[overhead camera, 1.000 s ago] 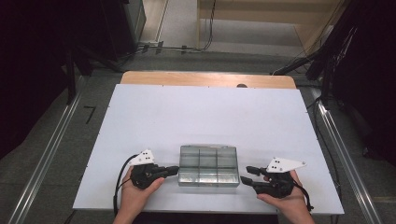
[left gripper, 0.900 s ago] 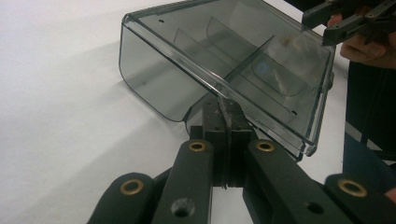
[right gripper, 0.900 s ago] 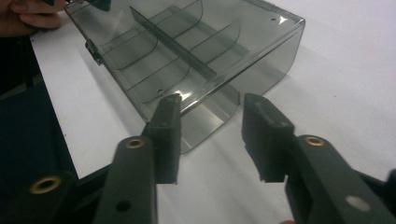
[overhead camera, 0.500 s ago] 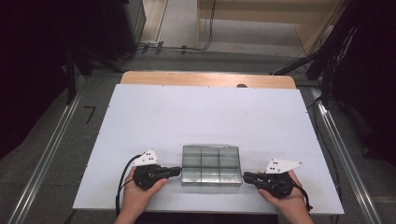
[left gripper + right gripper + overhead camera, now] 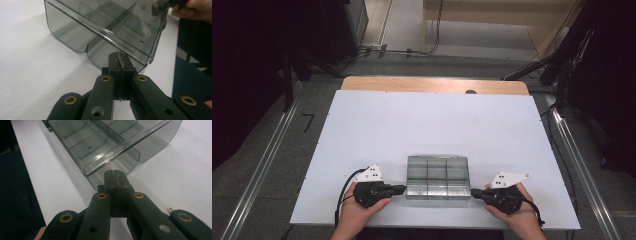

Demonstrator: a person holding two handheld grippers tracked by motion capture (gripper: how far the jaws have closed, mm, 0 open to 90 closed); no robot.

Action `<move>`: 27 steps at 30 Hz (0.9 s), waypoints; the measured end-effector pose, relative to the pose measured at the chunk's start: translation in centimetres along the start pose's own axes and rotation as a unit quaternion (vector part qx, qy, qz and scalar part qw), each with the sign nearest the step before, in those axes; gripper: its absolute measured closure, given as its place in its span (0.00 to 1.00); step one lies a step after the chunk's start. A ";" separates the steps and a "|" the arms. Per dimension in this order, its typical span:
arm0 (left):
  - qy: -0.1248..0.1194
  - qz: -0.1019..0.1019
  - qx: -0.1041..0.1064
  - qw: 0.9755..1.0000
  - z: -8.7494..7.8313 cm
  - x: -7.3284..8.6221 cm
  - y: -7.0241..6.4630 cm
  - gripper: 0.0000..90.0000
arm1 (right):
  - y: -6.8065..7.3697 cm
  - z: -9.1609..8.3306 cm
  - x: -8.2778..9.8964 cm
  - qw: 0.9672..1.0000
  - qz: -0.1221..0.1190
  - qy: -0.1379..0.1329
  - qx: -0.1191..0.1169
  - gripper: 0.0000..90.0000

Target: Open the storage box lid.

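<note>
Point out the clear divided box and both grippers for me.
clear divided box point(image 5: 437, 176): high view, on its middle divider.
left gripper point(image 5: 401, 189): high view, at its shut jaw tips.
right gripper point(image 5: 474, 192): high view, at its shut jaw tips.

A clear smoky-grey plastic organizer box point(image 5: 437, 176) is sitting flat and open-topped on the white table near its front edge, its inner dividers splitting it into six compartments, its rounded end walls facing left and right

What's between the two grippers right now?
The clear divided box sits between the left gripper and right gripper, seen in the high view.
</note>
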State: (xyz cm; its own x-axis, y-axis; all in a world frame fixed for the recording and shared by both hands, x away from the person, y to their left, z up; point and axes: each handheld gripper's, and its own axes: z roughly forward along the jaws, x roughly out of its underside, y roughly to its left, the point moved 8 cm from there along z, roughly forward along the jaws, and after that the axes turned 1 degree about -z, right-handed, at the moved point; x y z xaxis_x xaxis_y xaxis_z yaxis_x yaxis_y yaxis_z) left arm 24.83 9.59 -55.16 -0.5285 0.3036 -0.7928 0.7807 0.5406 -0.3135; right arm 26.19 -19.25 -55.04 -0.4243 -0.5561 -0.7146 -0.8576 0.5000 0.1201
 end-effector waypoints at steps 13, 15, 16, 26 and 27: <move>-0.019 0.024 0.007 0.999 -0.5 -0.5 -0.7 1.00 | 0.4 -0.9 -0.3 1.000 -0.017 -0.021 -0.011 0.99; -0.022 0.023 0.011 0.999 -0.5 -0.6 -0.7 1.00 | 0.7 -1.1 -0.6 0.999 -0.015 -0.035 -0.025 0.99; -0.026 0.022 0.014 0.999 -0.5 -0.6 -0.7 1.00 | 0.7 -1.1 -0.7 0.999 -0.018 -0.036 -0.023 0.99; -0.053 0.025 0.018 0.998 -0.8 -1.3 -1.1 1.00 | 0.9 -1.4 -1.7 0.998 -0.014 -0.058 -0.011 0.99; -0.057 0.024 0.019 0.998 -0.8 -1.4 -1.1 1.00 | 1.0 -1.5 -1.8 0.998 -0.015 -0.062 -0.007 0.99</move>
State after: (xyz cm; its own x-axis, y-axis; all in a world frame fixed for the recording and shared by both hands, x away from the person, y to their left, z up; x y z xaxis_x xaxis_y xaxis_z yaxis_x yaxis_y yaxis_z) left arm 24.45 9.14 -53.27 -0.4501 0.2363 -0.8611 0.8178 0.4964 -0.2912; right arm 25.71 -18.72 -52.61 -0.3599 -0.4838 -0.7978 -0.8739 0.4742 0.1067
